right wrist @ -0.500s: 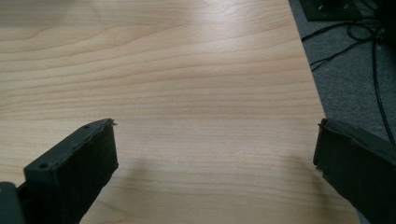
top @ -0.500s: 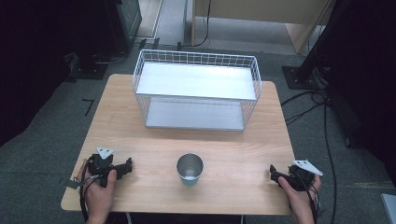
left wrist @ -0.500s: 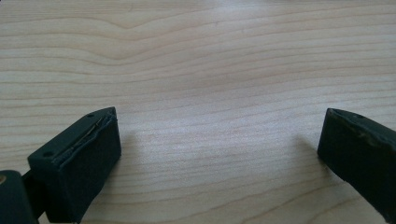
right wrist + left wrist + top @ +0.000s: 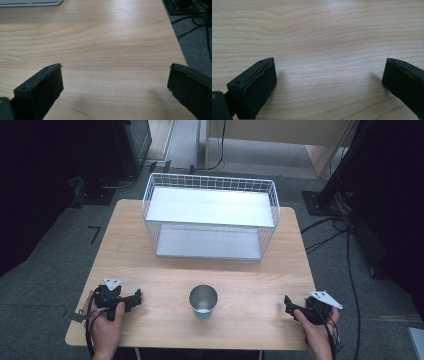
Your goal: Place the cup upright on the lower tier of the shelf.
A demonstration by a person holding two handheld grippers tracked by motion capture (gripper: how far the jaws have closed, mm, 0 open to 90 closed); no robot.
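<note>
A pale wood-grain table (image 4: 150,270) sits on grey carpet (image 4: 45,285), dark stands and black cables (image 4: 330,227) crowding the edges of the room, a wooden panel (image 4: 280,132) at twelve o'clock beyond it. No labels or writing can be read anywhere.

At the table's twelve o'clock stands a white wire rack (image 4: 210,215), two flat shelves, long side facing the person. Dead centre near the front edge, at six o'clock from the rack, the metal cup (image 4: 203,301) stands upright, mouth open, alone on the wood.

The left gripper (image 4: 134,299) rests at the cup's nine o'clock, well apart from it, jaws pointing toward the cup. In the left gripper view its fingers (image 4: 254,87) are spread wide, bare grain between them, nothing held.

The right gripper (image 4: 289,304) lies at the cup's three o'clock, also well apart, held low over the table. In the right gripper view its fingers (image 4: 40,91) stand wide apart with bare wood between them, the table's edge and carpet with cables at two o'clock, a sliver of the rack's base at eleven.
</note>
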